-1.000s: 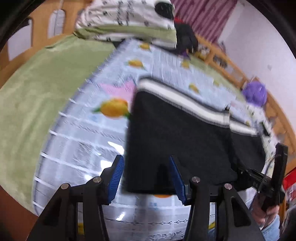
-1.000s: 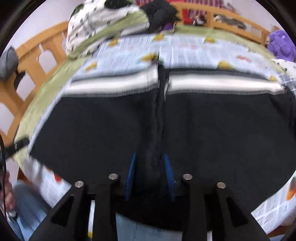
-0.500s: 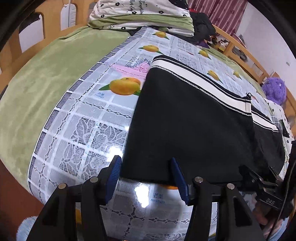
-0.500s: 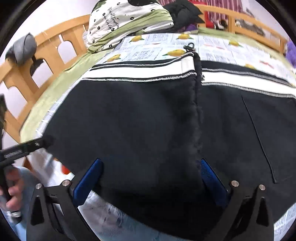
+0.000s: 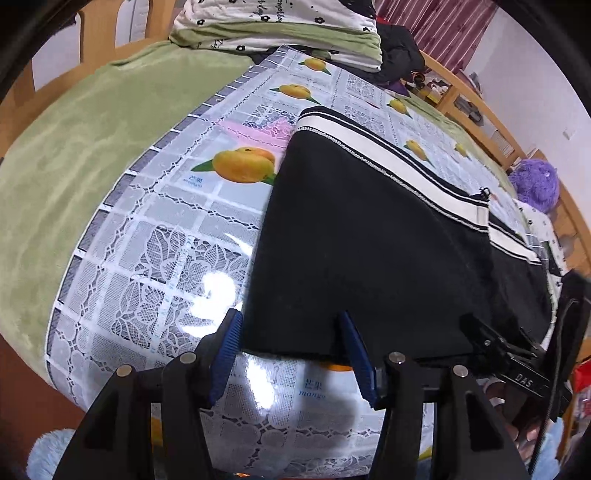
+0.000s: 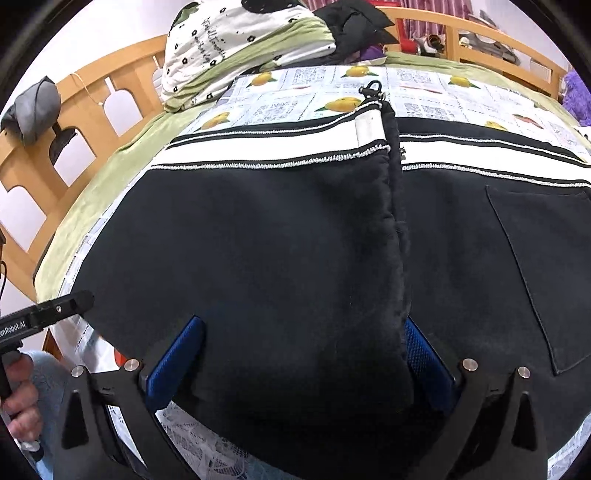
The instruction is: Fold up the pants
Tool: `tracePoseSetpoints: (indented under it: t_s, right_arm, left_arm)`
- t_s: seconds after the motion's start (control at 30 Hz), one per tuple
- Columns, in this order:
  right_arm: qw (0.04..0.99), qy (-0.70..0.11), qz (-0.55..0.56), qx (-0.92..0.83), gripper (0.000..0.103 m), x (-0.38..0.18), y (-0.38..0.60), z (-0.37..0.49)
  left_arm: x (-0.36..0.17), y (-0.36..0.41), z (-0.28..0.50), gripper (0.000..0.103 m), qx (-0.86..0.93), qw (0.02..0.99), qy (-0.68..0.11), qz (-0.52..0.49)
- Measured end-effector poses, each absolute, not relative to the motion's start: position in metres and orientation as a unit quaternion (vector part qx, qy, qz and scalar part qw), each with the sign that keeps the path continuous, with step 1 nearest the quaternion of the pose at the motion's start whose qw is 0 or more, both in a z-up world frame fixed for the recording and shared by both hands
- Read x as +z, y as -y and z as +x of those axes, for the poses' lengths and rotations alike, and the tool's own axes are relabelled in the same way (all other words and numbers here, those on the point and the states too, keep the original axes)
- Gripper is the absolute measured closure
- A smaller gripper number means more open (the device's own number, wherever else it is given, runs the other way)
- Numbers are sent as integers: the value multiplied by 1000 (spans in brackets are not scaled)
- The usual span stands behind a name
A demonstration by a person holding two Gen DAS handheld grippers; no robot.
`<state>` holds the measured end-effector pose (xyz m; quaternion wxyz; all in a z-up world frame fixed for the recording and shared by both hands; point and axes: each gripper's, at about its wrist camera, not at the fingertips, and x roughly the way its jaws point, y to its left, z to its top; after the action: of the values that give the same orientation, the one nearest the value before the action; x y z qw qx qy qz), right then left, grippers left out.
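Observation:
Black pants with a white stripe lie folded on the mango-print tablecloth. In the right wrist view, the top layer ends in a fold edge down the middle. My left gripper is open at the pants' near left corner. The hem lies flat between its blue pads and is not pinched. My right gripper stands wide open over the near edge, with the pads clear of the cloth. Each gripper shows at the side of the other's view.
A folded quilt and pillow are stacked at the head of the bed beside a black bundle. Green blanket lies left of the tablecloth. A wooden bed rail runs around the bed. A purple plush sits far right.
The right gripper was shut on a pinched ridge of the pants and has opened wide, letting the cloth go. The fabric now lies flat. The left gripper has stayed at the corner.

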<state>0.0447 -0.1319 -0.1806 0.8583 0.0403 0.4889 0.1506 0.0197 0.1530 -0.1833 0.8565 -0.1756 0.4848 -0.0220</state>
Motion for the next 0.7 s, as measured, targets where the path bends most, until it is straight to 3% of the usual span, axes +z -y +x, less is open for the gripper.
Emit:
tracePoseSetpoints:
  t_s: [0.17,0.2,0.27,0.33,0.37,0.43,0.53,0.7]
  right_arm:
    - [846,-502,50,173,2,-175,137,46]
    - [847,-500,61,172,6,-172,140,46]
    - [842,-506,78,169,25,-165,153,44]
    - [844,-501,91,169,26,-153,170,39]
    - [850,-492,91,164,26,-146,178,36]
    - [870,-468,76,138,26,-127,197,28]
    - [888,-444,56,108,26,-103,224,20]
    - [902,-428,10,48,26,-81,281,14]
  left_arm:
    - [-189,-162,14,51,-21,846,-480,-230]
    - [-190,-162,15,51,-21,845,-481,-235]
    - [-191,-163,17,52,-19,843,-477,-248]
    - [-191,-162,22,53,-15,846,-472,-248]
    - [-191,-161,24,55,-8,849,-469,-245]
    - [-189,-157,29,72,-1,855,-463,-232]
    - [-171,-149,29,88,14,878,-437,-194]
    - [-82,-82,25,90,-44,934,-342,-91]
